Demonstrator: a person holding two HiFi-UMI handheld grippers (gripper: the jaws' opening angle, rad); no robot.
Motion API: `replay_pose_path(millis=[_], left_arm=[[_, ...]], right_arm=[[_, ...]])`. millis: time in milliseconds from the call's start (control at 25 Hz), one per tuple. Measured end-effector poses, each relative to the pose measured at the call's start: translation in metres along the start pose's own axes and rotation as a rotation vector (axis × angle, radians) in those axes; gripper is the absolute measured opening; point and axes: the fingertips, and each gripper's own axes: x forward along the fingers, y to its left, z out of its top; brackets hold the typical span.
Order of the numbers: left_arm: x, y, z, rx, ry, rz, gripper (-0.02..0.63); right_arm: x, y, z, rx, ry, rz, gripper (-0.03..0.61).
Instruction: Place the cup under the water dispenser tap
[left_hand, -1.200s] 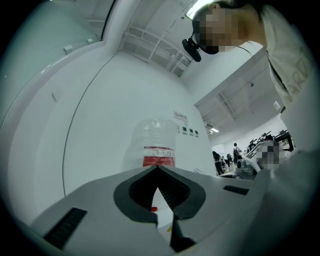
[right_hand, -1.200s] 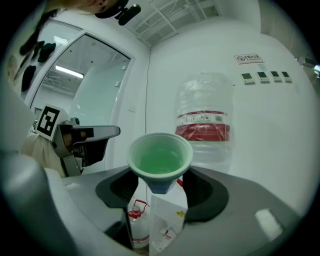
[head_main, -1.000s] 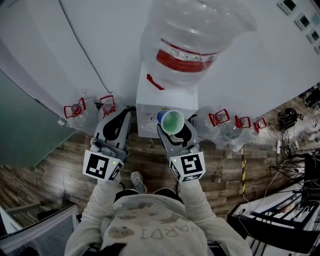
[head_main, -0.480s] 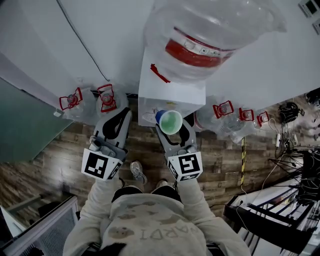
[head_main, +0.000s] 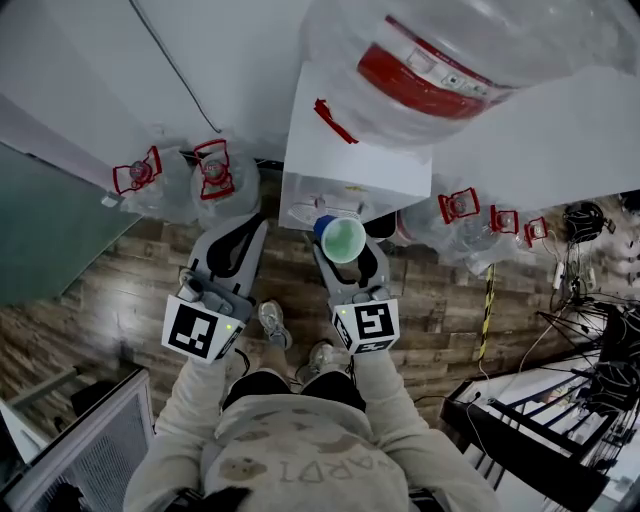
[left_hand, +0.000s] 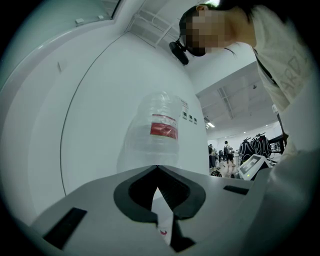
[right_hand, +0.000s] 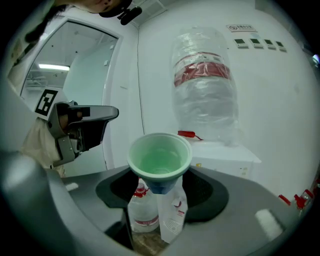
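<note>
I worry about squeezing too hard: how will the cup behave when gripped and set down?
The cup looks thin-walled and empty, so it is probably light and easily crushed. Its tapered sides, held by the right gripper, might slip under pressure. A narrow base under a wide rim suggests it tips easily once released.

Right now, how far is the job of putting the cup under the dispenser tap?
Done: the cup is picked up, gripped upright in the right tool. In hand: it is held in the air just in front of the white water dispenser, not set down. Left: bring it under the tap and release it. The left tool is shut and empty.
</note>
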Motion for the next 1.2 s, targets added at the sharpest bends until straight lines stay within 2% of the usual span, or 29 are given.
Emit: replay_pose_path(millis=[760,960,1200], left_arm=[[-0.018,-0.009,-0.108,-0.061,0.105,-0.033,0.006],[-0.022,-0.012,-0.138,-0.045,0.135,-0.063,0.006],[-0.027,-0.006,-0.172,-0.029,0.15,-0.056,0.006]], right_arm=[[0.042,-0.007,-0.14,0.043,0.125,-0.016,0.284],[0.055,-0.012,-0.176,0.056,0.149,-0.027,0.284],[0.073,-0.019,-0.225,0.084,0.176,-0.036,0.285]])
